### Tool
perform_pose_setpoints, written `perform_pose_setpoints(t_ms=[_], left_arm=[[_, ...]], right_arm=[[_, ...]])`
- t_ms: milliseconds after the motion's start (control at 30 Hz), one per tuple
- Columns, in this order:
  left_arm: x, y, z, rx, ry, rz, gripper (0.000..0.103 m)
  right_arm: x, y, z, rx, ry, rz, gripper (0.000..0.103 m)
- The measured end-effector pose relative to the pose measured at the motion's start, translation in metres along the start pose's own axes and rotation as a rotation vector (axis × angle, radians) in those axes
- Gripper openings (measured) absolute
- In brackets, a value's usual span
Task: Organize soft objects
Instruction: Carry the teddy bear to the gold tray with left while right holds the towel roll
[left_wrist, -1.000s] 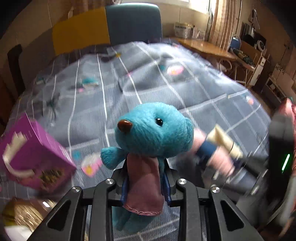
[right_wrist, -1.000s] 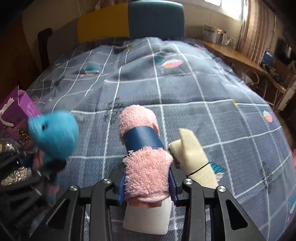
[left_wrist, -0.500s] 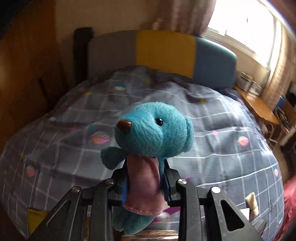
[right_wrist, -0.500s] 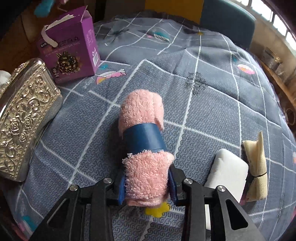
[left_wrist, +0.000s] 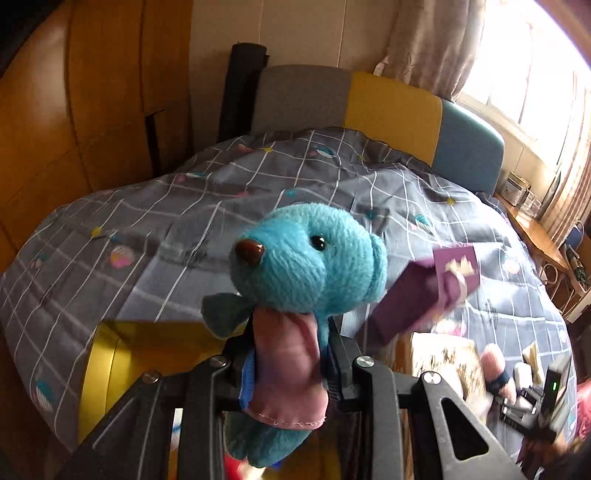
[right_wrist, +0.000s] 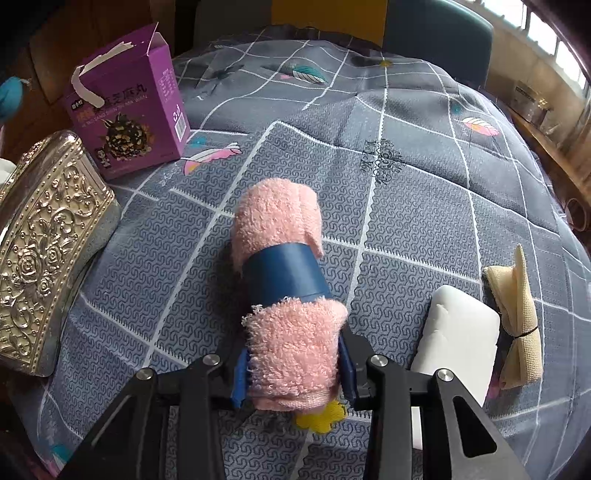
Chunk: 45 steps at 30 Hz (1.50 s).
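Observation:
A blue plush bear (left_wrist: 306, 266) with a pink bib sits upright in my left gripper (left_wrist: 290, 362), which is shut on its body and holds it above a yellow container (left_wrist: 147, 347) at the bed's edge. A sliver of the bear also shows at the far left of the right wrist view. A pink rolled towel (right_wrist: 280, 236) with a dark blue band lies along the grey checked bedcover (right_wrist: 406, 110). My right gripper (right_wrist: 293, 369) has the roll's near end between its pads, which still touch it as the jaws are opening.
A torn purple carton (right_wrist: 125, 110) stands at the left, with an embossed silver box (right_wrist: 44, 251) in front of it. Right of the roll lie a white block (right_wrist: 458, 339) and a cream cloth (right_wrist: 517, 317) tied with a black band. A wooden wardrobe (left_wrist: 74, 110) flanks the bed.
The left gripper carried the bear sideways, and the yellow container now shows under it. The right gripper swung left and lowered the pink roll onto the bedcover, then held still.

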<state>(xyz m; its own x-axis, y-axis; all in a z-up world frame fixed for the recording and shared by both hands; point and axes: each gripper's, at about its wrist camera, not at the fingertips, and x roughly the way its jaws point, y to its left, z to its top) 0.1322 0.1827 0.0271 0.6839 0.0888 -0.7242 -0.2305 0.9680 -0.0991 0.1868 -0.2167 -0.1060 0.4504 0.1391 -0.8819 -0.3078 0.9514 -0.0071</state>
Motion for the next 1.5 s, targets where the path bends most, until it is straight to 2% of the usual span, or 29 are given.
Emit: perform_pose_setpoints(t_ms=[200,500,667,1333,1500], left_arm=[[-0.022,0.006,-0.046,0.028,-0.036,0.013,0.03],[-0.034,0.007,-0.081,0.056,-0.034,0.002,0.03],[-0.035,0.01,-0.091,0.057,-0.021,-0.01,0.031],[-0.033,0.01,-0.107,0.083,0.008,0.009,0.031],[-0.036,0.032,-0.107,0.014,0.023,-0.009,0.031]], right_arm=[[-0.001,0.003,-0.006,-0.036,-0.043,-0.026,0.041],[-0.001,0.009,-0.01,-0.034,-0.071,-0.079,0.041],[-0.002,0.015,-0.013,-0.034,-0.079,-0.113,0.041],[0.001,0.014,-0.012,-0.035,-0.079,-0.104,0.041],[0.001,0.014,-0.012,-0.036,-0.078,-0.105,0.04]])
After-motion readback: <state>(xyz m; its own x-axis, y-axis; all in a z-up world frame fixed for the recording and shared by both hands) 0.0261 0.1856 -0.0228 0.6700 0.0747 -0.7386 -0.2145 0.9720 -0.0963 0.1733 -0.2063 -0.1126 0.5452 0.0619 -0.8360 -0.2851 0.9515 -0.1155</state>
